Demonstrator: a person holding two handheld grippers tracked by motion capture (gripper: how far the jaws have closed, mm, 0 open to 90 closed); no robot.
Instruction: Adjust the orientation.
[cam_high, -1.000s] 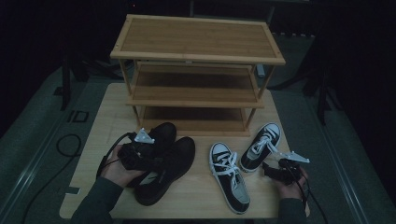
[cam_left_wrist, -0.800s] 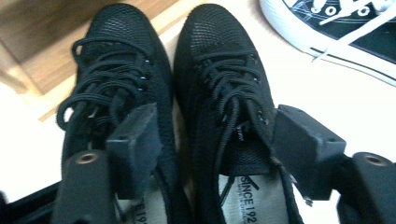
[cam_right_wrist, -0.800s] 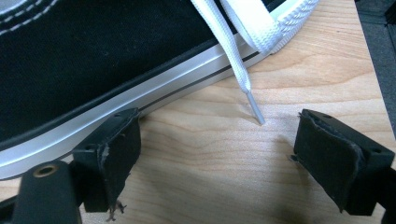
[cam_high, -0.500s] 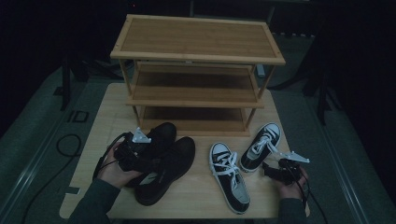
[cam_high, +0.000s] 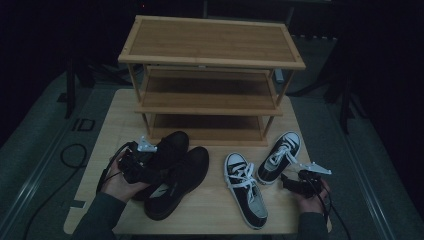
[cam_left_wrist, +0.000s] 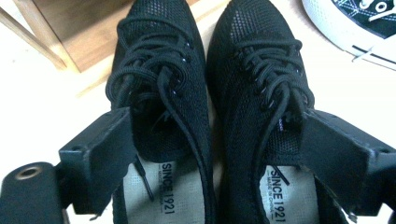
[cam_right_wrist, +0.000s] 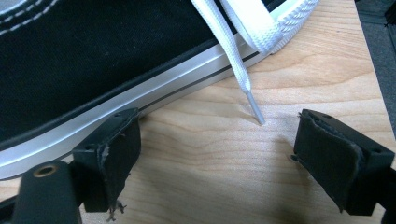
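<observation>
Shoes-to-rack job, early stage. All four shoes sit on the tabletop (cam_high: 210, 215); the three-tier wooden shoe rack (cam_high: 210, 95) beyond your tongs holds nothing on any shelf that can be seen.

Left gripper (cam_high: 137, 167): your jaws have just been opening and now stand wide. In the left gripper view they straddle the collars of the pair of black mesh sneakers (cam_left_wrist: 210, 107), one jaw at the outer side of each shoe, laces and insoles between them. The pads do not look clamped, so nothing is held. The pair lies side by side, toes pointing away from the tongs toward the rack's bottom shelf.

Right gripper (cam_high: 300, 182): jaws spread, nothing between them but bare wood and a white lace tip (cam_right_wrist: 256, 112). The near black-and-white canvas sneaker (cam_high: 279, 156) lies just beside the left jaw, sole edge close to it. Its mate (cam_high: 245, 195) lies further off, toward your left tongs.

Done: nothing shelved. Left: grip, lift and place both pairs, by my reading.
</observation>
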